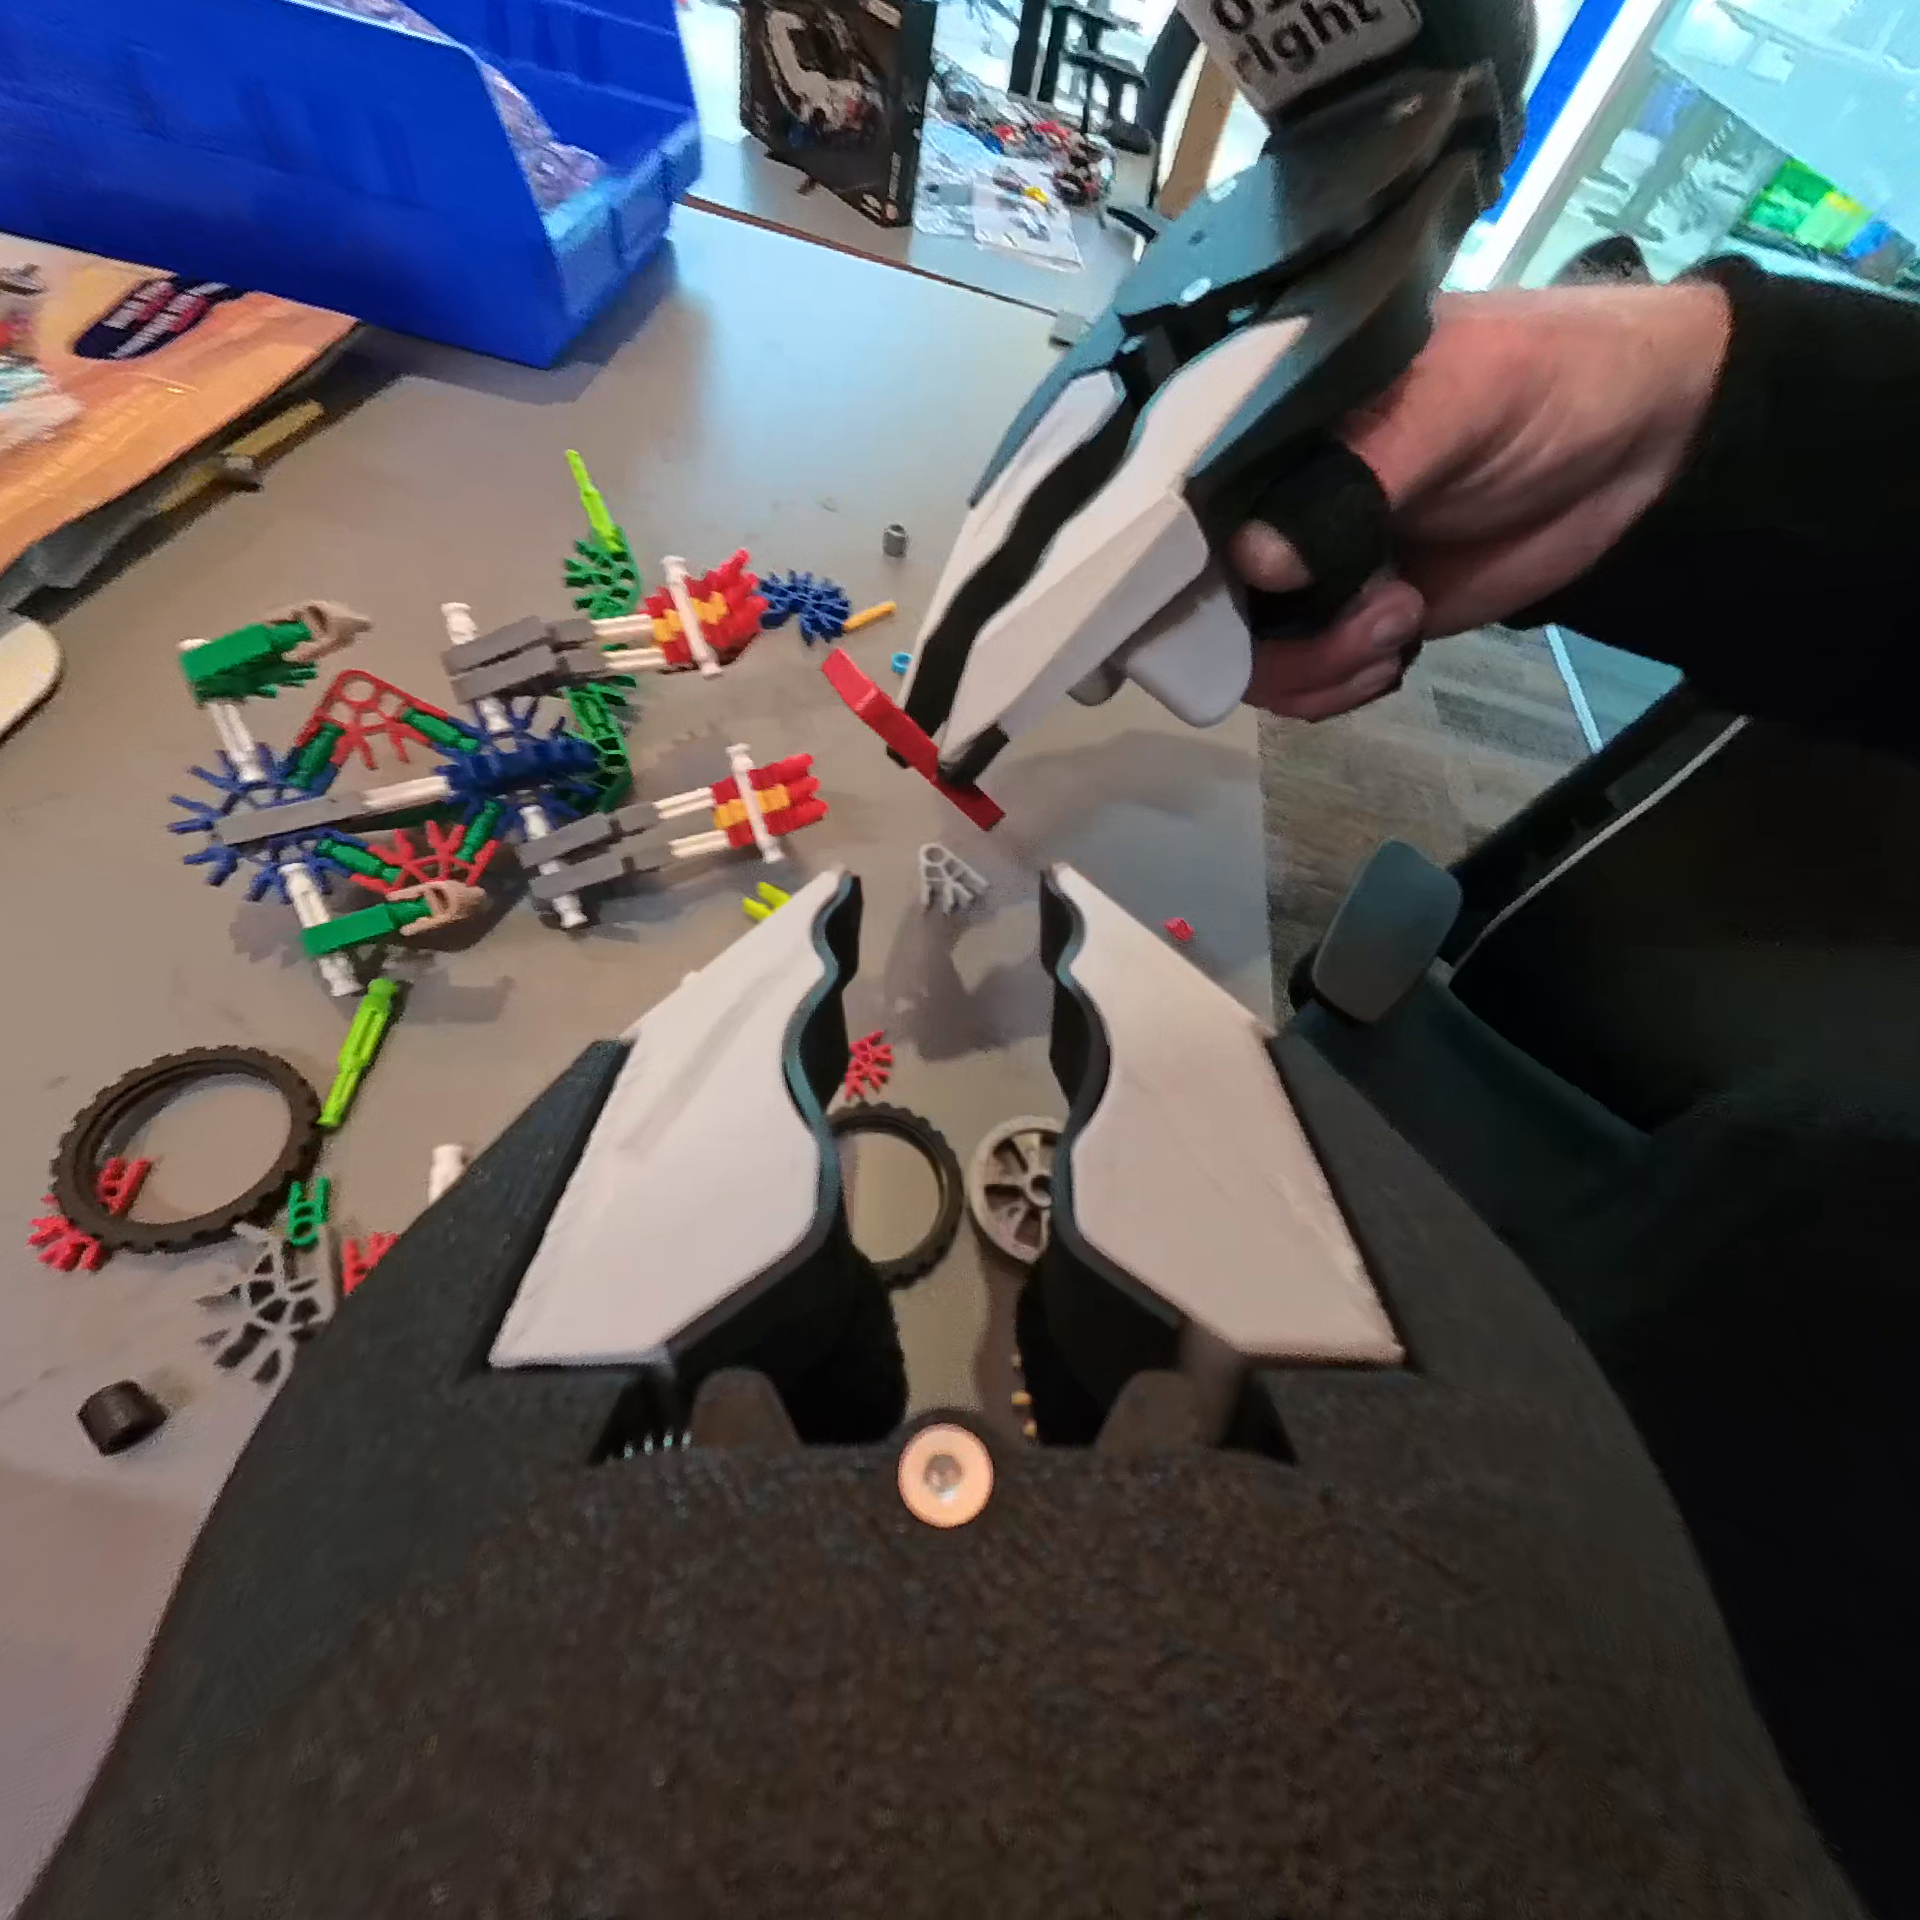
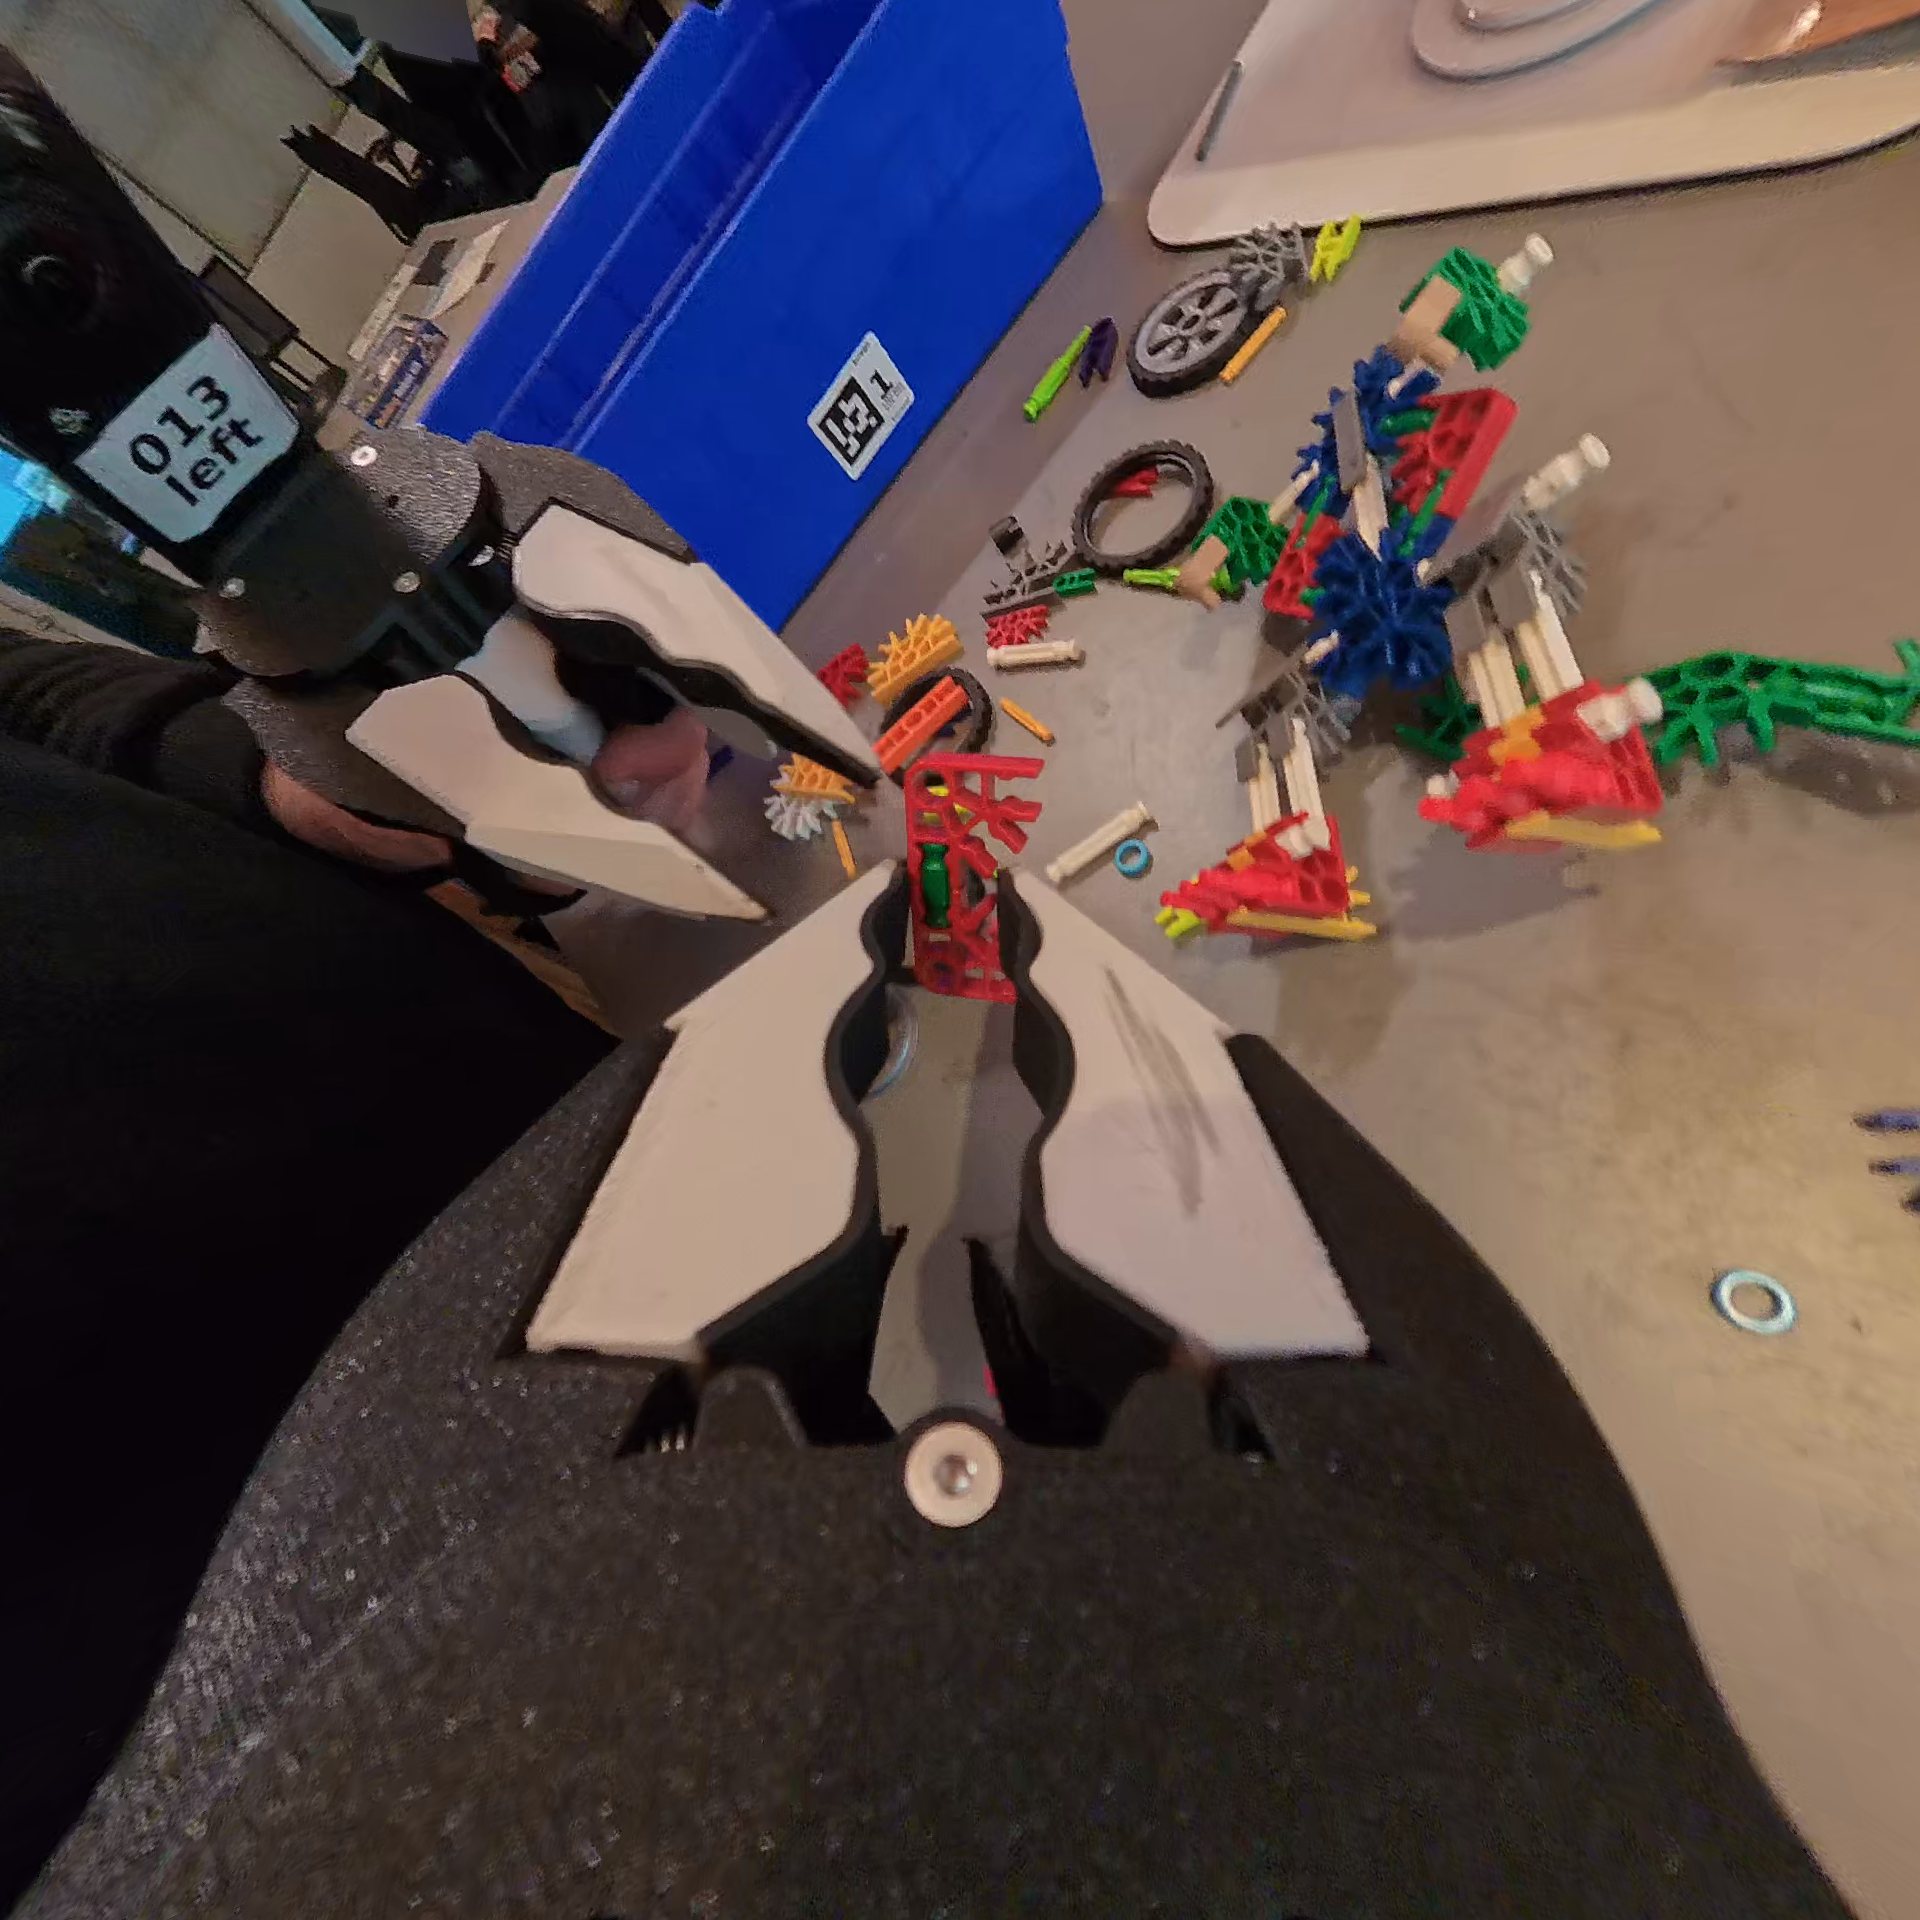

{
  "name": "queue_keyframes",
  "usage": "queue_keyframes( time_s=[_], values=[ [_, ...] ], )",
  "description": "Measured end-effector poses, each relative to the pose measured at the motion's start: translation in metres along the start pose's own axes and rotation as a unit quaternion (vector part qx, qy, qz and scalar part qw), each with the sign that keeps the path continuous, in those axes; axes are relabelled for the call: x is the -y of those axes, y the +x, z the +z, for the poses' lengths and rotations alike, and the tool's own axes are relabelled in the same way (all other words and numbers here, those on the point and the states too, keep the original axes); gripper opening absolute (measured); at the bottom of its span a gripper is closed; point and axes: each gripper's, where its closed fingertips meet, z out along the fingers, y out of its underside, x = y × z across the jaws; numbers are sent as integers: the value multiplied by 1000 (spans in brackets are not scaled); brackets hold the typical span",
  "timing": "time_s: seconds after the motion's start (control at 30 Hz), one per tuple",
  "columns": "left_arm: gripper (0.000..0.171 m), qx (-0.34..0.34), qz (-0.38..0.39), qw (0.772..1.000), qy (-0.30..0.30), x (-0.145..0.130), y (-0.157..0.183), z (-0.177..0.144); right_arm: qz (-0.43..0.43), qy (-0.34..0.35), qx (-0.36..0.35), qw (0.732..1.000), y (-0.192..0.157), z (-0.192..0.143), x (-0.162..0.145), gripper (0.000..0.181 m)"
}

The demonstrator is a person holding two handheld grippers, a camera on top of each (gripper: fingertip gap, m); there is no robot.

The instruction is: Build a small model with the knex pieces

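Pinching a flat red lattice connector panel between its fingertips, the right gripper holds the piece clear of the grey tabletop. Panel stands roughly upright in the right wrist view; a short green rod shows at its near face, whether clipped in I cannot tell. From the left wrist view the same panel is seen edge-on, tilted, clamped at the tips of the right gripper, with a person's hand round the handle.

Left gripper is spread wide, nothing between its fingers, hovering just beside the right one. Nearest below its tips: a small grey fan-shaped connector lying on the tabletop. Farther under it, a black tyre ring and a grey spoked wheel hub.

Left of both grippers, a built rod-and-connector model in blue, green, red, grey and white lies on the tabletop. Loose pieces scattered about: a large black tyre ring, a lime rod, red snowflake connectors. Blue plastic bin at the far side.
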Motion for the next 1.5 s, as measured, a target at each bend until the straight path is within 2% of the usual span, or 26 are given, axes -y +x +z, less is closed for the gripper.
queue_keyframes(
  time_s=[0.2, 0.33, 0.53, 0.63, 0.9, 1.0, 1.27, 1.5],
  values=[
    [32, -21, 36, 999, -21, -6, 21, -5, 19, -14, -55, 998, 16, -10, -19, 16],
    [31, -14, 43, 998, -38, -15, 22, -5, 28, -14, -74, 997, 20, -11, -24, 16],
    [29, 61, 31, 994, -81, -23, -12, -5, 23, -17, -79, 996, 17, -6, -27, 16],
    [30, 71, 7, 989, -127, -34, -24, 3, 22, -17, -76, 997, 15, -2, -28, 16],
    [27, 92, -19, 978, -189, -55, -44, 33, 17, -16, -73, 997, 13, 0, -27, 16],
    [19, 92, -22, 974, -207, -63, -47, 38, 19, -15, -71, 997, 14, -1, -28, 16],
    [6, 96, -26, 974, -204, -63, -53, 40, 18, -16, -65, 998, 17, -1, -27, 16],
    [6, 95, -24, 973, -207, -63, -54, 38, 15, -14, -56, 998, 16, 1, -24, 16]
  ],
)
